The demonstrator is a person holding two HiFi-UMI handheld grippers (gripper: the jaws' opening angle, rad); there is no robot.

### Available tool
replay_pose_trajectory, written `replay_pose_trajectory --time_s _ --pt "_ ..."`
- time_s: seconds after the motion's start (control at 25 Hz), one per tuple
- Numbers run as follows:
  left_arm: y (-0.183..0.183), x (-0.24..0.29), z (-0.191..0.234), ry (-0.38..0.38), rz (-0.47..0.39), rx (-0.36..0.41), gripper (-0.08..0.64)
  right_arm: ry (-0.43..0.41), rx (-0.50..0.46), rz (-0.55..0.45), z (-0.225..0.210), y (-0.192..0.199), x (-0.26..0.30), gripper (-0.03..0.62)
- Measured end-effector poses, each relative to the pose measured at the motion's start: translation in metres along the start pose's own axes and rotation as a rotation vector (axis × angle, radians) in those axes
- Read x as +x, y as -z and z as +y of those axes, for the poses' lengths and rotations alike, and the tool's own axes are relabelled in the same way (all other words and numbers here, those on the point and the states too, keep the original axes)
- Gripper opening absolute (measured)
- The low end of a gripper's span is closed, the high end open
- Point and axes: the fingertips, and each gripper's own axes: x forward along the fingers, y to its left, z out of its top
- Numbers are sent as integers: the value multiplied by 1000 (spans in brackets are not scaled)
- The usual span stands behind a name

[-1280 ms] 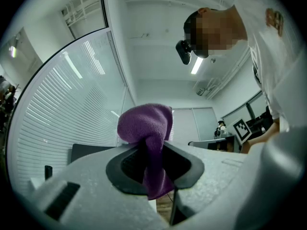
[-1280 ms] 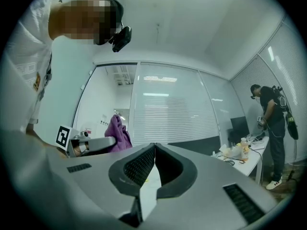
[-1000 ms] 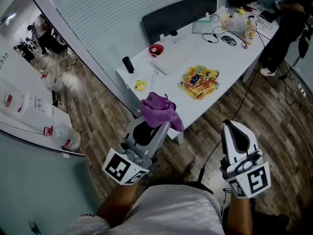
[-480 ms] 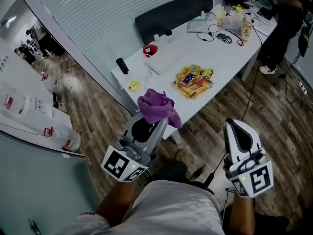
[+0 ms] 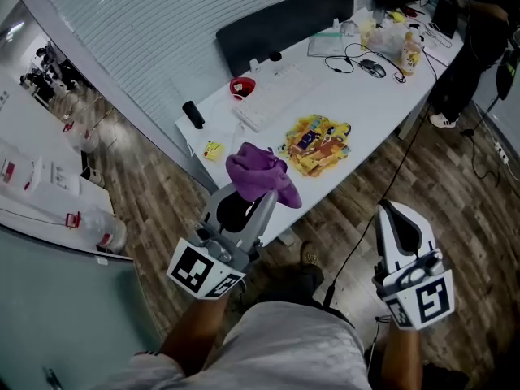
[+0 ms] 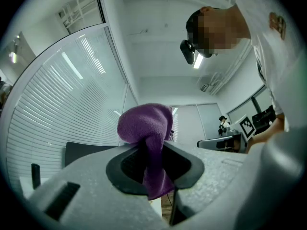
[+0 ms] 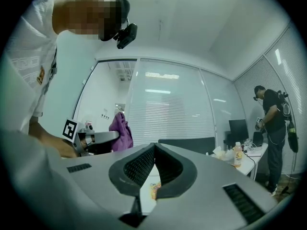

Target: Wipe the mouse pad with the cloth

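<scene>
The mouse pad (image 5: 315,143), yellow with a colourful print, lies on the white desk (image 5: 366,104) near its front edge. My left gripper (image 5: 262,195) is shut on a bunched purple cloth (image 5: 258,173), held in the air just short of the desk's near corner. In the left gripper view the cloth (image 6: 146,128) is pinched between the jaws and bulges above them. My right gripper (image 5: 392,211) hangs over the wooden floor, to the right of the cloth, shut and empty. In the right gripper view its jaws (image 7: 154,148) meet, and the cloth (image 7: 122,131) shows at the left.
On the desk are a white keyboard (image 5: 268,104), a red bowl (image 5: 241,86), a black cylinder (image 5: 192,114), a small yellow item (image 5: 213,149), and cables and a bottle (image 5: 414,51) at the far end. A black chair (image 5: 276,27) stands behind it. A person (image 5: 487,15) stands at the top right.
Both grippers have drifted toward the desk, so the desk and mouse pad now sit a little further left and nearer to the cloth. The cloth stays pinched; the right jaws stay shut.
</scene>
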Motion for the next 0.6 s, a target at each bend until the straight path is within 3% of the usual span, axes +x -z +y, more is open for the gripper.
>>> replay_pose_trajectory --time_s 0.6 --pt "48 89 88 -88 15 -27 83 -82 -29 90 -84 29 115 11"
